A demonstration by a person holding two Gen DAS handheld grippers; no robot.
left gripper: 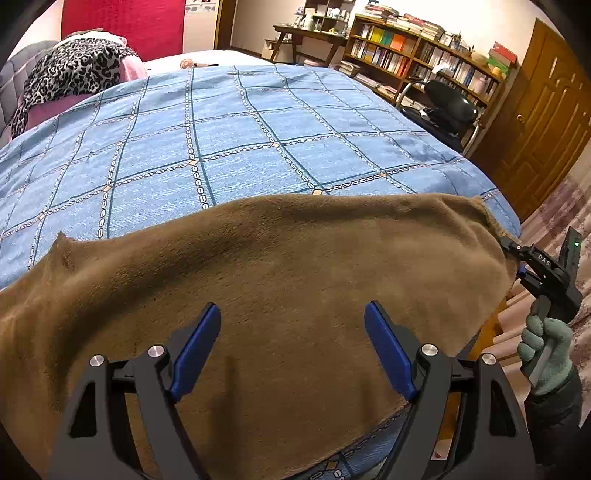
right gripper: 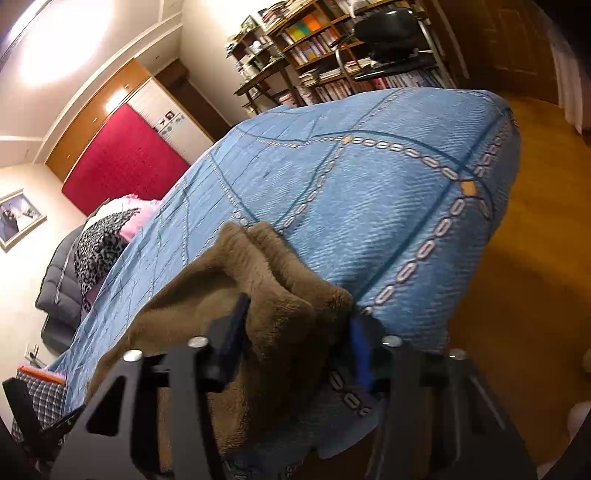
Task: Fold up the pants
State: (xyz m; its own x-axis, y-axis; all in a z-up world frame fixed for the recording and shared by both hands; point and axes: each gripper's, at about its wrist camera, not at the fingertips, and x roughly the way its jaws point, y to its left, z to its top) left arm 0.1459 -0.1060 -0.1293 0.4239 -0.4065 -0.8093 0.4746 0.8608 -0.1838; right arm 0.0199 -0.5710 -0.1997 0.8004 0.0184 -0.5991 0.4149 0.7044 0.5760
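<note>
Brown fleece pants (left gripper: pixel 258 288) lie spread across the near edge of the bed's blue chain-patterned bedspread (left gripper: pixel 236 140). My left gripper (left gripper: pixel 291 332) hovers over the pants, its blue-padded jaws wide apart and empty. My right gripper (left gripper: pixel 517 258), held in a green-gloved hand, is at the pants' right end. In the right wrist view the bunched brown pants (right gripper: pixel 280 302) sit between the right gripper's (right gripper: pixel 295 339) jaws, which close on the fabric at the bed's corner.
A leopard-print and pink pile (left gripper: pixel 74 74) lies at the bed's far left before a red headboard (left gripper: pixel 125 26). A bookshelf (left gripper: pixel 424 55), a desk, a black chair (left gripper: pixel 447 103) and a wooden door (left gripper: pixel 546 122) stand to the right. Wooden floor (right gripper: pixel 524 258) lies beyond the corner.
</note>
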